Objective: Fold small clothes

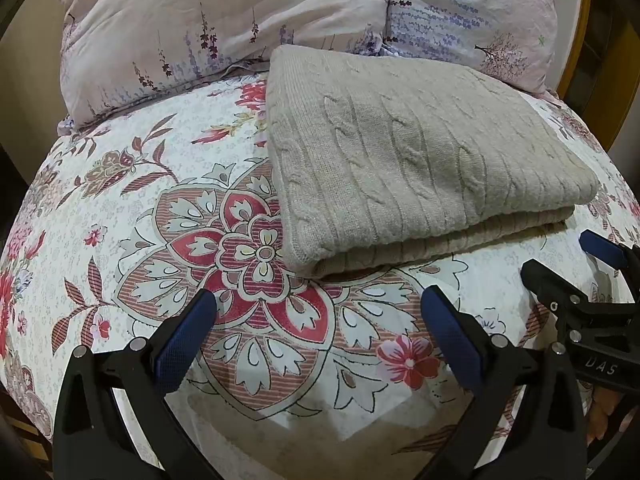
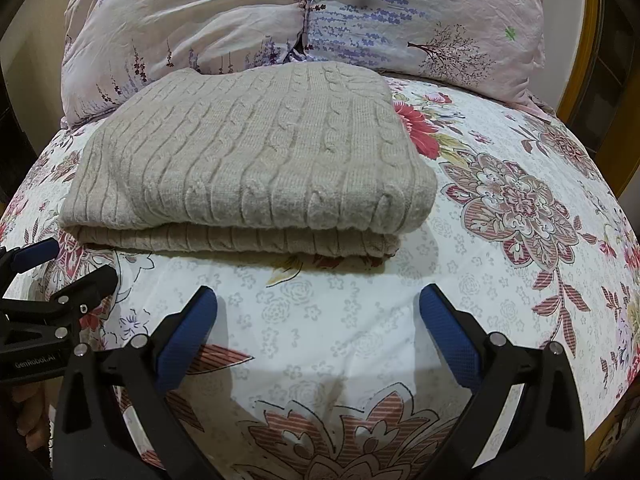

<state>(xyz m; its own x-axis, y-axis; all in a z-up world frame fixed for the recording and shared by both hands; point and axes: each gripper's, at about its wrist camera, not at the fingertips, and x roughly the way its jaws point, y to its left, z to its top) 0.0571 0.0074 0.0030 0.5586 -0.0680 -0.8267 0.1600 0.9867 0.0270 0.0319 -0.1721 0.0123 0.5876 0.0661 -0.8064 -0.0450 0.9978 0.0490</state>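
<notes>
Hovering with both jaws wide and empty, left gripper [image 1: 318,312] and right gripper [image 2: 318,308], you face the folded beige cable-knit sweater [image 1: 420,160] at twelve o'clock on the floral-quilted bed [image 1: 120,200]; judge it folded, so pinch only stray edges.

Sweater [image 1: 420,152]: beige cable-knit, folded into a layered rectangle, lying flat on the bedspread, folded edge toward the camera.
Bedspread [image 1: 120,208]: white with red and pink flowers, large medallion pattern just left of the sweater.
Pillows [image 1: 224,32]: two, pale pink with lavender sprigs, side by side behind the sweater, far edge of the sweater touching them.
Left gripper [image 1: 318,320]: blue-padded fingers spread wide, nothing between them, near the sweater's front edge, apart from it.
Right gripper [image 1: 576,268]: at the right edge, side-on, blue pad visible, beside the sweater's right corner; spread not readable.
</notes>
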